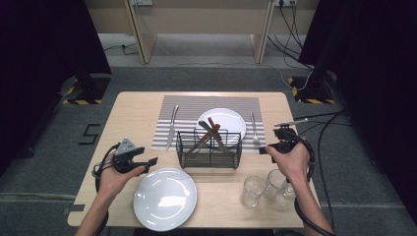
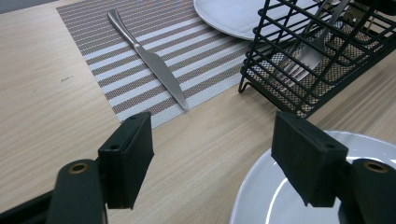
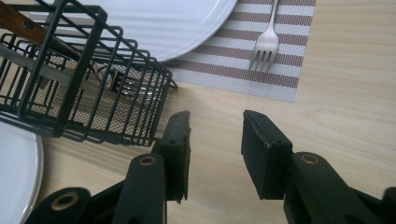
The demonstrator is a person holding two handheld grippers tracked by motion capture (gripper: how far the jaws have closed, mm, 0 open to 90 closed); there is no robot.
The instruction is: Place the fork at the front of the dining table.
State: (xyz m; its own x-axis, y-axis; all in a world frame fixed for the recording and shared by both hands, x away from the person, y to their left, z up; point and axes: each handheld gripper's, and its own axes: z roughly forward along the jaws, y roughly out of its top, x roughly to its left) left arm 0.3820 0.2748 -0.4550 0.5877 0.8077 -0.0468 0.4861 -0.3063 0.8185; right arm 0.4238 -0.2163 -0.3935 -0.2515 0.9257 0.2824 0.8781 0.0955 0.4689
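right gripper view: right gripper (image 3: pixel 215 154) is hovering with jaws apart, gripping nothing, fork (image 3: pixel 265 43) lying well ahead on striped mat (image 3: pixel 280 79). left gripper (image 2: pixel 212 158) is gaping, empty. wooden table (image 1: pixel 133 105) is standing on grey floor.

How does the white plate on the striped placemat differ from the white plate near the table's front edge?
The white plate on the striped placemat is partly hidden behind the black wire basket, flanked by a knife and fork. The white plate near the front edge lies on bare wood, fully visible. Both are round and empty.
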